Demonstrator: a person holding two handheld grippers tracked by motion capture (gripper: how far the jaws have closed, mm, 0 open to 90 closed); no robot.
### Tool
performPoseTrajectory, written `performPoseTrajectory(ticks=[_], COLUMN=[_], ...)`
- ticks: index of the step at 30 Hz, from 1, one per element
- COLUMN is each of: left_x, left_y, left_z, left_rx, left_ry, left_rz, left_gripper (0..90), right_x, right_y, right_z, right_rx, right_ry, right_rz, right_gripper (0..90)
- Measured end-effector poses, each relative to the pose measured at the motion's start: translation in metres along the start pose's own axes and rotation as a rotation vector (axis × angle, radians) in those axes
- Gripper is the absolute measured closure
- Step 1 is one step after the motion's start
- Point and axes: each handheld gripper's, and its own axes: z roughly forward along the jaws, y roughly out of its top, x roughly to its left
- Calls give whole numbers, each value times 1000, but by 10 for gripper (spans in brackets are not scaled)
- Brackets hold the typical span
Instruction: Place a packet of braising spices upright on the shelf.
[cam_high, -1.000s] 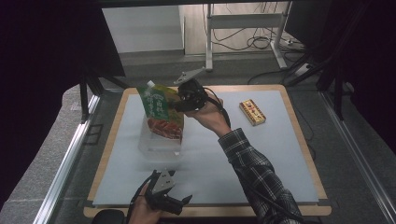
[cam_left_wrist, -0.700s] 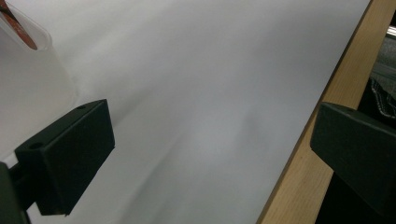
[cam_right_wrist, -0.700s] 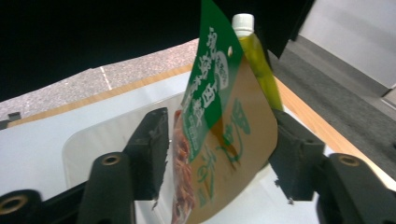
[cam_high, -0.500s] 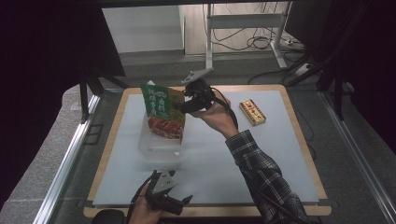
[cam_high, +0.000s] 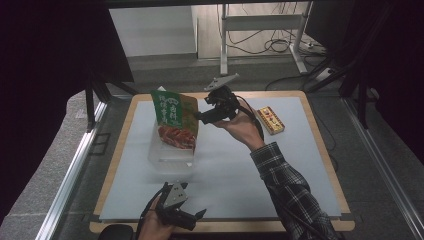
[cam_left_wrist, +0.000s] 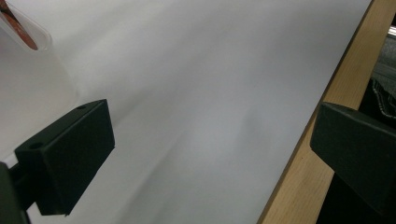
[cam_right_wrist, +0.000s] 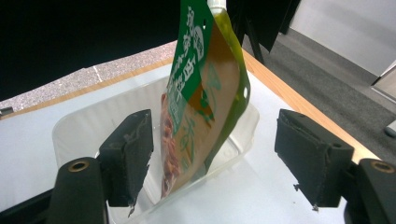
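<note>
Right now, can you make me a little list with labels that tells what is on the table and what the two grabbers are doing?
Table: white mat on a wooden board
Tray: clear plastic tray, on the mat's left half
Pouch: green food pouch, standing tilted in the tray
Box: small yellow and red box, lying flat on the mat to the right
Right gripper: beside the pouch, jaws just opened, pads off the pouch
Left gripper: open, nothing between its jaws, at the near edge

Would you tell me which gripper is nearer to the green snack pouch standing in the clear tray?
The right. The right gripper sits just beside the green snack pouch, jaws open and having just widened. The left gripper rests at the table's near edge, well away.
</note>
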Motion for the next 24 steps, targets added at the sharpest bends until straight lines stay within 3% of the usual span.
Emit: performPoseTrajectory(ticks=[11,24], left_x=[0,0], left_y=[0,0], left_z=[0,0], left_rx=[7,2], left_ry=[-1,3], left_rz=[2,-8], left_gripper=[0,0], right_x=[-12,-49], right_y=[-21,-68], right_z=[-9,-22], right_rx=[17,82], right_ry=[-9,-70], right_rz=[32,119], right_gripper=[255,235])
